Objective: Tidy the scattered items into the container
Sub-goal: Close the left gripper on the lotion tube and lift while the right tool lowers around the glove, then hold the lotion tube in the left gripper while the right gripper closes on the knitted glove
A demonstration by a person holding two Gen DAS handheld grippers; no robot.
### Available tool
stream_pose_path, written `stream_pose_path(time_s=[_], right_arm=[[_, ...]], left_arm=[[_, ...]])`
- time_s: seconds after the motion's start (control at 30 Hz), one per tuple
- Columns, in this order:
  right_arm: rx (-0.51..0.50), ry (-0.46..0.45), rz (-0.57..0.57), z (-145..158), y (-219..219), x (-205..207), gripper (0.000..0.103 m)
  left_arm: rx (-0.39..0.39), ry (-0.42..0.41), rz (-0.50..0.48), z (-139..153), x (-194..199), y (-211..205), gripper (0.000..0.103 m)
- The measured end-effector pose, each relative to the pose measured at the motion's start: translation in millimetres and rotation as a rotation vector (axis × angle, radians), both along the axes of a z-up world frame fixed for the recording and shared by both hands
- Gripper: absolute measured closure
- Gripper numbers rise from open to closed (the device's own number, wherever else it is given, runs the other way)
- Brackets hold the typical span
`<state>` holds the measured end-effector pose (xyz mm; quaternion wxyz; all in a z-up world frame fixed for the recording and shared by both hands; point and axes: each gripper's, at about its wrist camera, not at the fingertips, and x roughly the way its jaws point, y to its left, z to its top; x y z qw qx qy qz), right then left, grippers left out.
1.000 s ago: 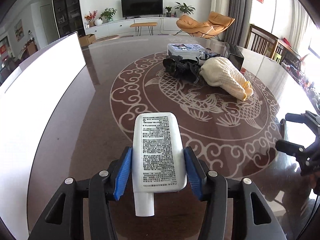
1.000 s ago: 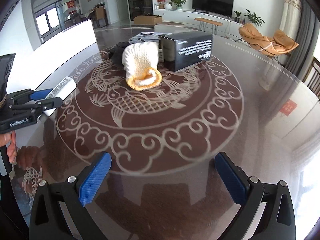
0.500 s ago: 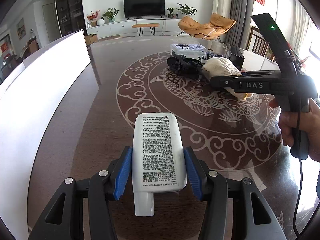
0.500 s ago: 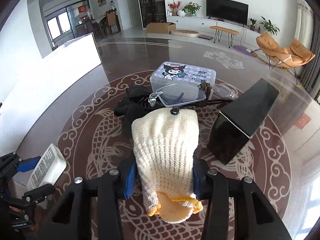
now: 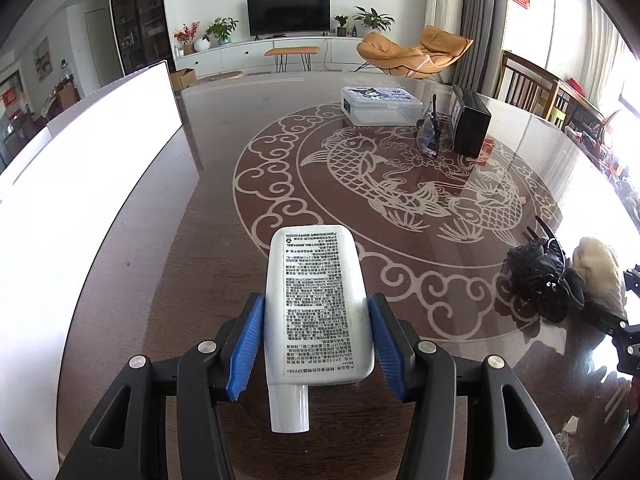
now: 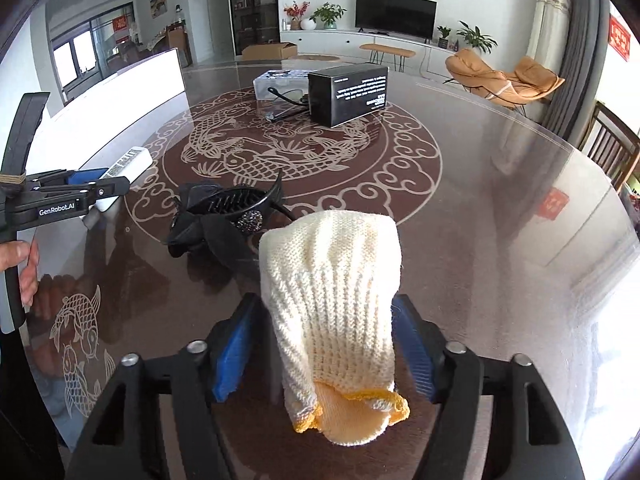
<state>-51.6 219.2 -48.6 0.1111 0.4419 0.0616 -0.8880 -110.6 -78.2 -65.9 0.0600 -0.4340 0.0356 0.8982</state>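
Glove (image 6: 332,264): it lies on the table (image 6: 500,200) between the jaws of your right gripper (image 6: 326,308), well apart from the clear box (image 5: 380,106), on the side toward you.
Right gripper: its jaws are opening; the blue pads seem to stand off the knit on both sides, so the glove looks released.
Change: a second ago the glove lay close to the clear box. You have brought it away, and the black hair clip (image 6: 232,212) has come with it; it now lies just beside the glove, also far from the box.
Tube (image 5: 316,300): the white tube is clenched in your left gripper (image 5: 316,304), cap toward you, well short of the clear box.
Near the box: the glasses (image 5: 430,136) and the black carton (image 6: 348,92) lie just beside it.
Clear box: I judge it is the container; its lid looks closed.
Meaning: nothing is inside yet. Glove and clip are now farther from the box than before, so they need another carry, and the lid must come off first.
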Motion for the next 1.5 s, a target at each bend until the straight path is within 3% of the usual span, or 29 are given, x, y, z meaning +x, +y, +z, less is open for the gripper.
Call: stream_pose_path(time_s=[0.1,0.4,1.3,1.5], right_arm=[[-0.008,-0.009,0.003,0,2,-3,0.014],[-0.006,-0.011,0.007,-1,1,-1,0.012],[-0.005,-0.018,0.020,-2,-1,-1,0.008],[-0.038,-0.029,0.068,0,12,0,0.008]], left_arm=[[-0.005,-0.021,0.047,-2,-3,-6,0.017],[-0.002,-0.037,0.069,-5,-3,-8,0.006],[0.004,-0.052,0.063,-6,-3,-9,0.000],[0.006,-0.055,0.060,-6,-4,-8,0.000]])
